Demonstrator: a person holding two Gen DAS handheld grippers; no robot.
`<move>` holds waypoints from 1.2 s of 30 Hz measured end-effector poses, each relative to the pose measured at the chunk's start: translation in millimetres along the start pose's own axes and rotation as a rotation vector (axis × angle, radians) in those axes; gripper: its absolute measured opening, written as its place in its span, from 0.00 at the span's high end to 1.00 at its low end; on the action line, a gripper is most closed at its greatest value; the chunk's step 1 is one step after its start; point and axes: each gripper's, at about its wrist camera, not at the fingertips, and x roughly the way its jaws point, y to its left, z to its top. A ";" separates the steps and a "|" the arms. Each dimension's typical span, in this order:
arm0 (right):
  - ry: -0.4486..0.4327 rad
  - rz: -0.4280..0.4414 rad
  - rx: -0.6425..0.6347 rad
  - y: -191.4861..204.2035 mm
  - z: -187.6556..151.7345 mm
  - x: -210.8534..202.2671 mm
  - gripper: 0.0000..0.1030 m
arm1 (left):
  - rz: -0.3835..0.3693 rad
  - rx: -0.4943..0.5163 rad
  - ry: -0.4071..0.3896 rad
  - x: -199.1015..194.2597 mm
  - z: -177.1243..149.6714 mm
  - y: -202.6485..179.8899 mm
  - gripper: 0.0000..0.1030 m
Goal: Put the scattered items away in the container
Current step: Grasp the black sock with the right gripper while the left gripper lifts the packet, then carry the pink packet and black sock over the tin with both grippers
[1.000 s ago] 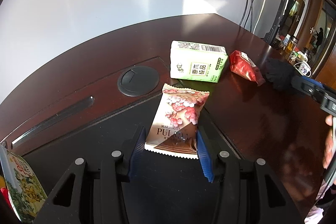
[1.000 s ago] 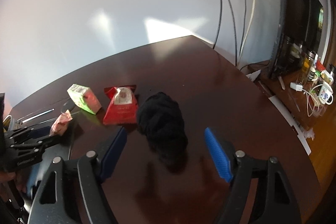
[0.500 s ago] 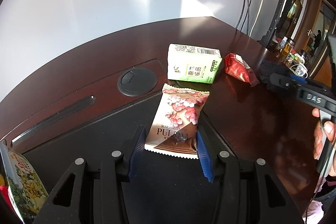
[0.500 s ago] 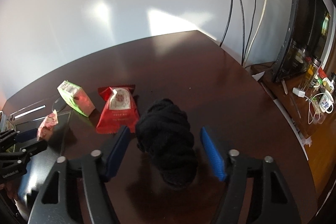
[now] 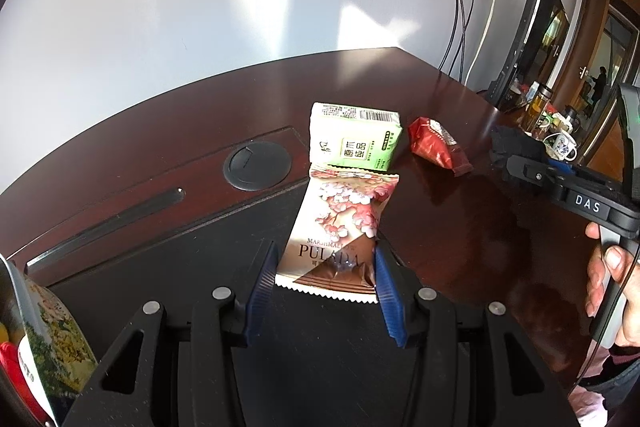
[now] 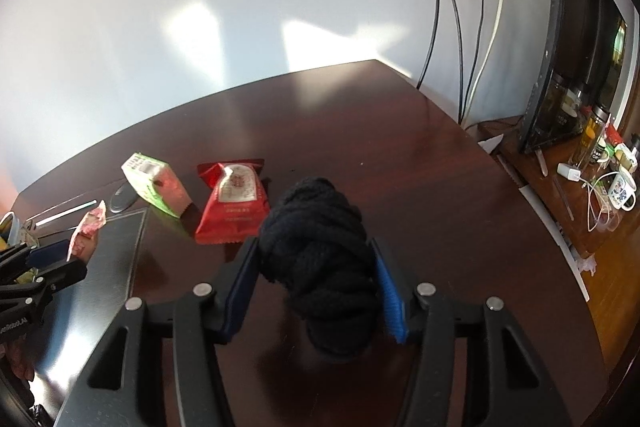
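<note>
The left gripper pinches the marshmallow packet between its pads. The right gripper closes snugly around the black knitted bundle. At its ten o'clock the red packet and green tissue pack lie on the table, still to collect. The container sits at the left gripper's eight o'clock.

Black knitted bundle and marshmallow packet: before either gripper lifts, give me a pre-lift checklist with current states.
1. Right gripper straddles the black knitted bundle, pads at both sides: ok.
2. Firm clamp on the bundle: cannot tell.
3. Left gripper pads flank the marshmallow packet: ok.
4. Left clamp on the packet: cannot tell.
5. Red snack packet lies outside the right gripper's fingers: ok.
6. Container visible at the left view's edge; free room inside: cannot tell.
</note>
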 end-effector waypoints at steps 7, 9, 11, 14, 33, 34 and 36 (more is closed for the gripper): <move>-0.008 0.015 0.012 4.3 -10.1 -14.5 0.46 | 0.006 -0.012 -0.033 -19.5 -2.8 0.4 0.51; -0.020 0.024 0.021 5.2 -14.0 -21.2 0.46 | 0.008 -0.019 -0.045 -27.2 -4.4 1.9 0.51; -0.033 0.035 0.029 6.8 -17.4 -29.2 0.46 | 0.010 -0.026 -0.054 -34.3 -6.8 3.6 0.51; -0.048 0.052 0.034 11.2 -22.2 -40.9 0.46 | 0.013 -0.039 -0.062 -43.0 -11.2 7.6 0.51; -0.061 0.099 0.022 52.4 -58.5 -85.5 0.46 | 0.016 -0.081 -0.152 -104.9 -31.2 25.0 0.51; -0.059 0.100 0.021 54.7 -60.8 -87.4 0.46 | 0.016 -0.083 -0.156 -108.0 -32.6 26.0 0.51; -0.057 0.103 0.020 58.9 -64.7 -91.0 0.46 | 0.013 -0.088 -0.166 -114.9 -35.8 28.1 0.51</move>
